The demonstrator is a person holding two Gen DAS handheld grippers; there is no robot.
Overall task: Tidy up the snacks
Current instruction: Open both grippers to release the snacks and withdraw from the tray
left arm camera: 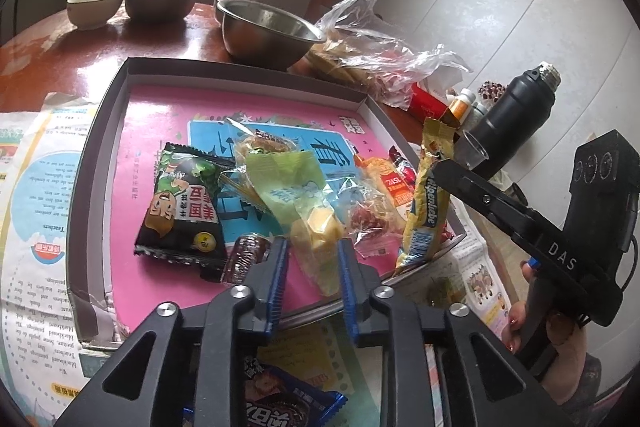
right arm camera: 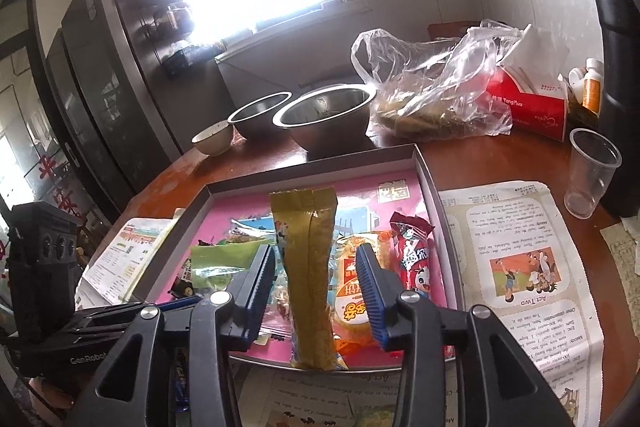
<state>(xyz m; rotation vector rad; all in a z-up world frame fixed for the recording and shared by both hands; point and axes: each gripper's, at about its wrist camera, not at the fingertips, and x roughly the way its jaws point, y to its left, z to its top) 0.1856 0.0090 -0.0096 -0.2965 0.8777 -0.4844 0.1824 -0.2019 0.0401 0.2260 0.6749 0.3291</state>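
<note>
A shallow box tray (left arm camera: 104, 131) with a pink floor holds several snack packets. A green-black pea packet (left arm camera: 182, 211) lies at its left. A light green packet with a yellow cake (left arm camera: 304, 211) lies in the middle. My left gripper (left arm camera: 312, 263) is open, its jaws on either side of this packet's near end. A long yellow Alpenliebe candy packet (left arm camera: 428, 195) leans on the tray's right rim; in the right wrist view it (right arm camera: 308, 267) stands between the open jaws of my right gripper (right arm camera: 316, 279), which do not clamp it. A red packet (right arm camera: 412, 251) and an orange packet (right arm camera: 352, 291) lie beside it.
Two steel bowls (right arm camera: 324, 115) (right arm camera: 258, 115) and a ceramic bowl (right arm camera: 212, 137) stand behind the tray. A clear plastic bag (right arm camera: 436, 83), red tissue box (right arm camera: 528, 103), plastic cup (right arm camera: 588, 171) and black flask (left arm camera: 512, 111) stand at the right. A blue packet (left arm camera: 288, 403) lies on newspaper near me.
</note>
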